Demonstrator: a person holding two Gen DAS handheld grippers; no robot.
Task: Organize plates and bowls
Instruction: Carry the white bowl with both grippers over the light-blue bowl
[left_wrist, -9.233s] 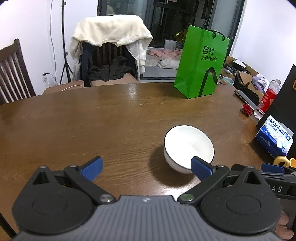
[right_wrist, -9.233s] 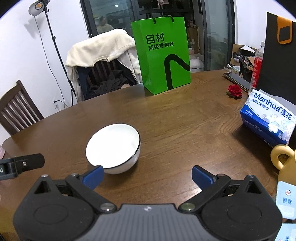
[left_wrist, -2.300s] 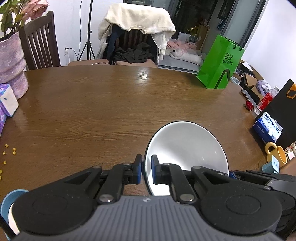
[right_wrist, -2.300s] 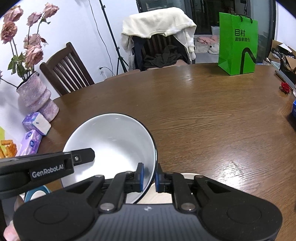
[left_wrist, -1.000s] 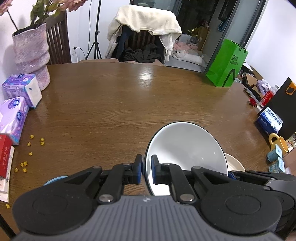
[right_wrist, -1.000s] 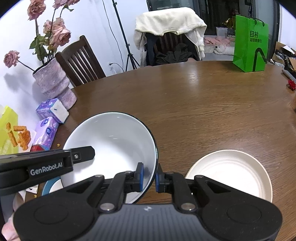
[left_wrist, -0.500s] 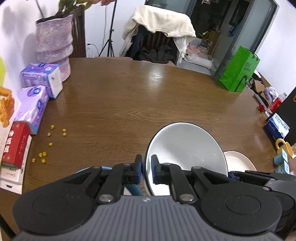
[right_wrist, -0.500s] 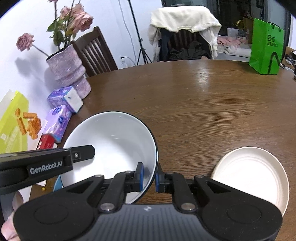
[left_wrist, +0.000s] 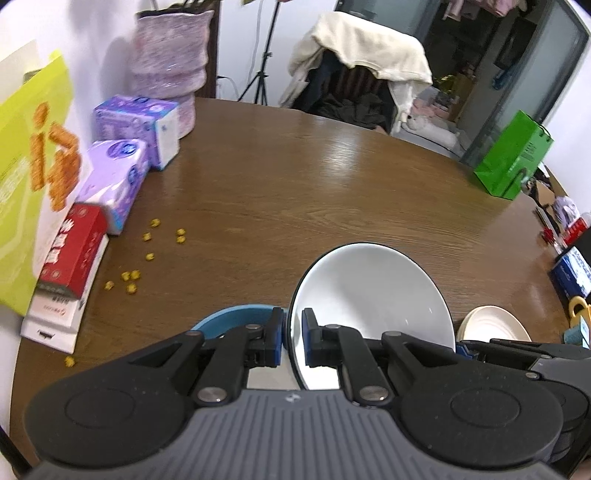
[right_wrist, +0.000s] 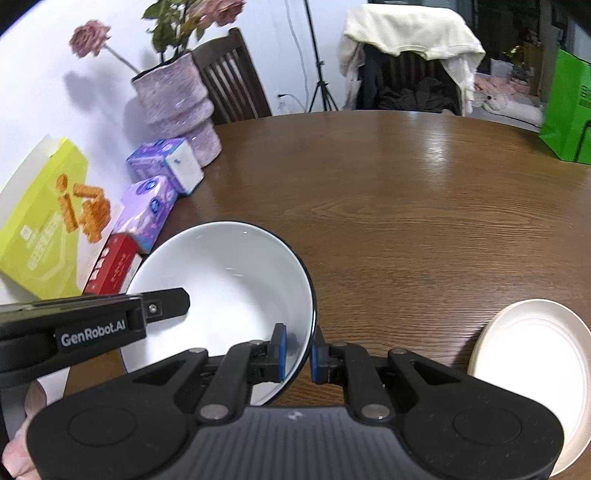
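Both the left gripper (left_wrist: 292, 341) and the right gripper (right_wrist: 298, 352) pinch the rim of the white bowl (right_wrist: 221, 284), which has now arrived above the blue bowl (left_wrist: 236, 317), probably for stacking, with the cream plate (right_wrist: 532, 347) beside.

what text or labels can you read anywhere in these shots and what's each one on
"GenRobot.AI": on the side of the left claw, seen in the right wrist view.
Green bag: dark print, too blurred to read.
Purple tissue packs, red box, yellow-green box, blue pack: print too small or blurred.
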